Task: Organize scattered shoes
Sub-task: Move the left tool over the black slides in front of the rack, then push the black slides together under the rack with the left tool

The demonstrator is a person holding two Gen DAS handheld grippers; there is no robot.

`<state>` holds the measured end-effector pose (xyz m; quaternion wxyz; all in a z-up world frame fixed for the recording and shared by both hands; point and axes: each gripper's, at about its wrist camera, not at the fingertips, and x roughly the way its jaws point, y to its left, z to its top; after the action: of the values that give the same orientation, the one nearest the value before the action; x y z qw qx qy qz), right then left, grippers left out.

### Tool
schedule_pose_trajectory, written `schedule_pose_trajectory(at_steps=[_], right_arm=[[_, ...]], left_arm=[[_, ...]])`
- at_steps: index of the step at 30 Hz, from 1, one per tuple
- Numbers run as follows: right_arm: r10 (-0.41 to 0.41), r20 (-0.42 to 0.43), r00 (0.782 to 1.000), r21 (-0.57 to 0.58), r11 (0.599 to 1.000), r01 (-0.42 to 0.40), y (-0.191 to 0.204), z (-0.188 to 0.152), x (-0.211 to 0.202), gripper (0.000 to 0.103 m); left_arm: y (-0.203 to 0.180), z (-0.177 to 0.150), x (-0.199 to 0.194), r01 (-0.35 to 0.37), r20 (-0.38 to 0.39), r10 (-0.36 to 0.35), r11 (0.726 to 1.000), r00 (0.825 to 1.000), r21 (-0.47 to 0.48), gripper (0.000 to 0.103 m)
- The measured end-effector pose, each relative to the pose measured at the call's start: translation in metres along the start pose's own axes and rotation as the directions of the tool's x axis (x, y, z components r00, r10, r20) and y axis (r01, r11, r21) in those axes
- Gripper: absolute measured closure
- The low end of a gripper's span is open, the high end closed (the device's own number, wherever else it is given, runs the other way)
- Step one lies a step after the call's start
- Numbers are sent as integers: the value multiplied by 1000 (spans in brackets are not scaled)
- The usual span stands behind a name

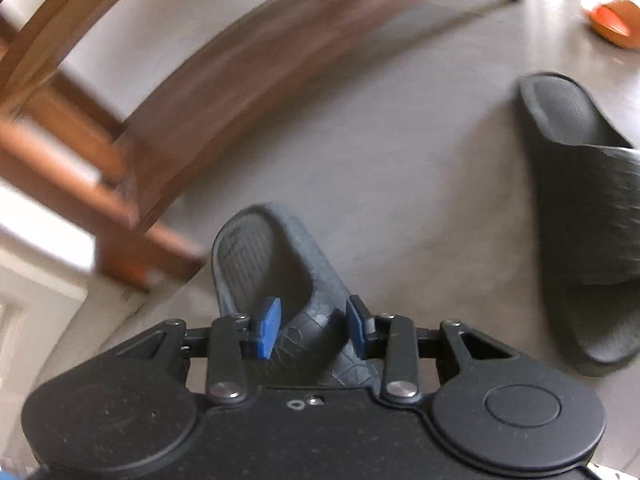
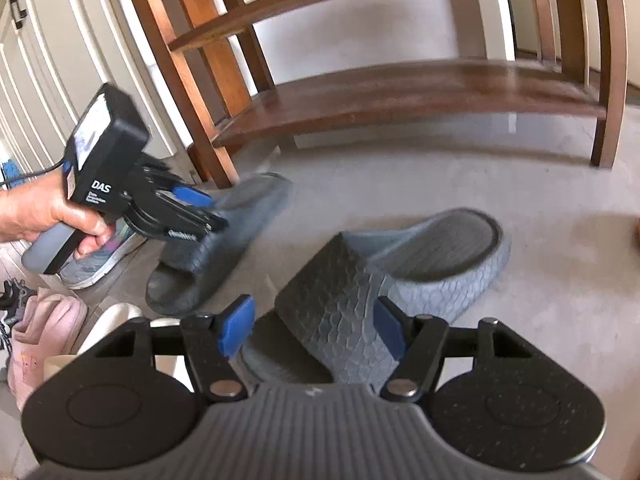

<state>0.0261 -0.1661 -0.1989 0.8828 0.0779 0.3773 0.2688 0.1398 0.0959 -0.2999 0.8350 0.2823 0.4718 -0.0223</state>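
Grey slides, two: left gripper (image 1: 312, 326) pinching one slide (image 1: 276, 264), right gripper (image 2: 312, 330) spread around other slide (image 2: 400, 264)

Wooden rack (image 2: 400, 92), perhaps panelled doors (image 2: 52, 80)

motion blurs the wooden rack (image 1: 248, 80), and the orange shoe (image 1: 612, 24) is perhaps a slipper

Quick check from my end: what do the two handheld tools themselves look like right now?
Both are black, with blue pads on two fingers and round black discs on either side. The left tool has a boxy black body with white "DAS" lettering, a grey handle and a thin dark cable trailing behind. The right tool shows a ribbed grey housing.
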Motion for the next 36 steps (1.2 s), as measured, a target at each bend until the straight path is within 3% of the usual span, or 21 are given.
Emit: schedule_pose_trajectory(at_steps=[4, 7, 9, 11, 14, 15, 18, 21, 24, 27, 30, 34, 36], right_arm=[[4, 13, 1000, -20, 1000, -3, 9, 4, 0, 34], [-12, 37, 999, -32, 999, 14, 10, 6, -4, 34], [-38, 58, 998, -21, 999, 39, 6, 7, -10, 34], [-67, 71, 995, 2, 998, 67, 0, 9, -17, 34], [-114, 86, 990, 10, 994, 113, -8, 13, -27, 34], [-129, 91, 988, 9, 992, 128, -10, 14, -30, 34], [-165, 113, 980, 3, 986, 166, -15, 21, -42, 34], [-183, 125, 975, 3, 983, 184, -17, 22, -51, 34], [-176, 115, 978, 9, 984, 177, -19, 18, -54, 34], [-172, 106, 979, 4, 985, 173, -19, 15, -58, 34], [-169, 97, 981, 2, 986, 170, -20, 12, -60, 34], [-163, 87, 983, 9, 987, 163, -23, 8, -62, 34], [-160, 88, 983, 18, 987, 159, -26, 7, -62, 34]], left_arm=[[20, -8, -14, 54, 53, -50, 995, 997, -86, 62], [22, -7, -45, 134, 179, -103, 976, 978, -170, 59], [13, -4, -62, 276, 266, -220, 942, 938, -192, 58], [-3, -2, -69, 434, 308, -364, 878, 879, -200, 57], [-27, 1, -69, 564, 316, -485, 789, 815, -244, 57], [-33, 3, -68, 577, 316, -496, 774, 809, -262, 57], [-50, 15, -63, 552, 305, -475, 792, 825, -262, 56], [-70, 33, -64, 505, 258, -447, 830, 857, -237, 55], [-82, 52, -52, 480, 185, -446, 844, 876, -241, 55], [-88, 73, -21, 479, 101, -471, 829, 876, -289, 57], [-96, 85, -2, 469, 15, -497, 808, 868, -356, 66], [-89, 84, 6, 425, 13, -472, 781, 882, -457, 88], [-75, 76, 9, 384, 31, -433, 763, 901, -520, 88]])
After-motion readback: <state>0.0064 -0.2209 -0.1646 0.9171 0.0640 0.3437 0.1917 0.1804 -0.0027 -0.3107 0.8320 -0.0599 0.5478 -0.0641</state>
